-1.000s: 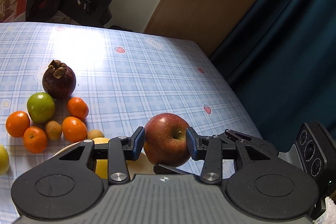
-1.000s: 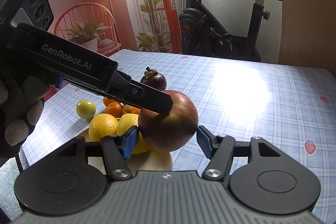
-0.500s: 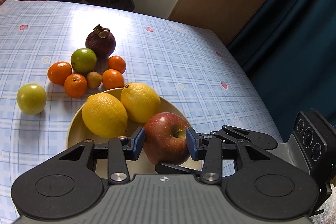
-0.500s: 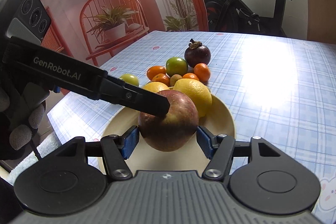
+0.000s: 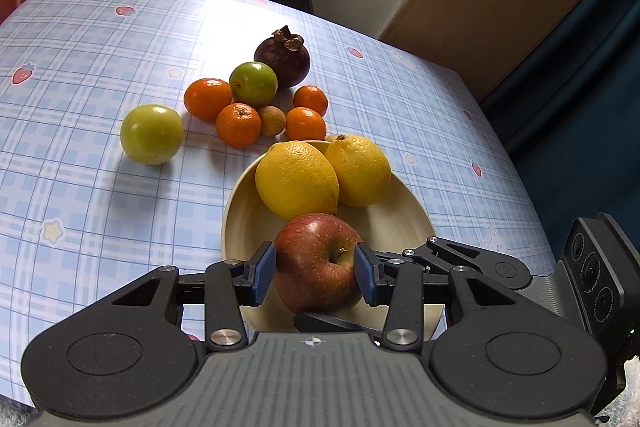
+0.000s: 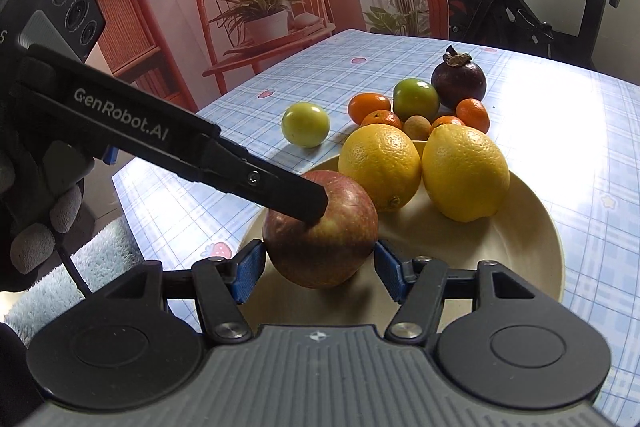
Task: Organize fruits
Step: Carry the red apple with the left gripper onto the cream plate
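The round red-and-yellow apple (image 5: 318, 261) sits at the six o'clock edge of the shallow cream plate (image 5: 404, 227), pinched from two directions at once. The left gripper (image 5: 315, 273) closes its blue pads on the apple's flanks, stem dimple facing the camera; in the right wrist view the right gripper (image 6: 318, 267) brackets the same fruit, left pad touching, right pad touching or a hair off. Two yellow lemons (image 6: 424, 167) lie at twelve o'clock on the plate. The apple looks firm, fairly heavy and waxy-smooth, likely to slip or bruise, so the widest middle seems the safest hold.
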Demonstrator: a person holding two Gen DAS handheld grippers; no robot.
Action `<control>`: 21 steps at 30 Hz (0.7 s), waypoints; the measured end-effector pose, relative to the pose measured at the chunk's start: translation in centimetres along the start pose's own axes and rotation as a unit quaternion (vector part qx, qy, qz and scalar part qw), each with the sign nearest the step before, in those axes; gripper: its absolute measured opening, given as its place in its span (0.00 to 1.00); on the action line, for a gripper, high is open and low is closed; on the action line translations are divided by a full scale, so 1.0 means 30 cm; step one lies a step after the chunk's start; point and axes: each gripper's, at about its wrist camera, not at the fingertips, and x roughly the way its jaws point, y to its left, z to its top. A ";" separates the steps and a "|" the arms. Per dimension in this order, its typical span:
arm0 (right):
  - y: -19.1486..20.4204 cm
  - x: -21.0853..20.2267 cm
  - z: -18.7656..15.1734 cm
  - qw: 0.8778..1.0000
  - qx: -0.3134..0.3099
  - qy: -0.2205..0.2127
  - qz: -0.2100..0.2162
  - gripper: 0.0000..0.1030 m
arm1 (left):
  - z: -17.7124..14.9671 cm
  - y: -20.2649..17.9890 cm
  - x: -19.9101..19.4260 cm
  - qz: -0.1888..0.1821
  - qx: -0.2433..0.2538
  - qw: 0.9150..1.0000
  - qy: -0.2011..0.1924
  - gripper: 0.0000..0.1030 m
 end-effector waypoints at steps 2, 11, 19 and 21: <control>0.000 0.008 0.003 1.000 0.000 0.000 0.004 0.61 | 0.002 0.001 -0.001 0.002 0.002 1.000 -0.002 0.44; 0.033 0.062 0.029 1.000 -0.031 0.001 -0.001 0.61 | 0.000 0.048 -0.029 0.007 -0.017 1.000 -0.013 0.45; 0.048 0.098 0.042 0.999 -0.047 0.000 -0.007 0.61 | 0.013 0.079 -0.049 0.010 -0.025 0.999 -0.023 0.45; 0.046 0.098 0.042 0.999 -0.046 0.000 -0.007 0.61 | 0.012 0.078 -0.050 0.009 -0.024 0.999 -0.023 0.45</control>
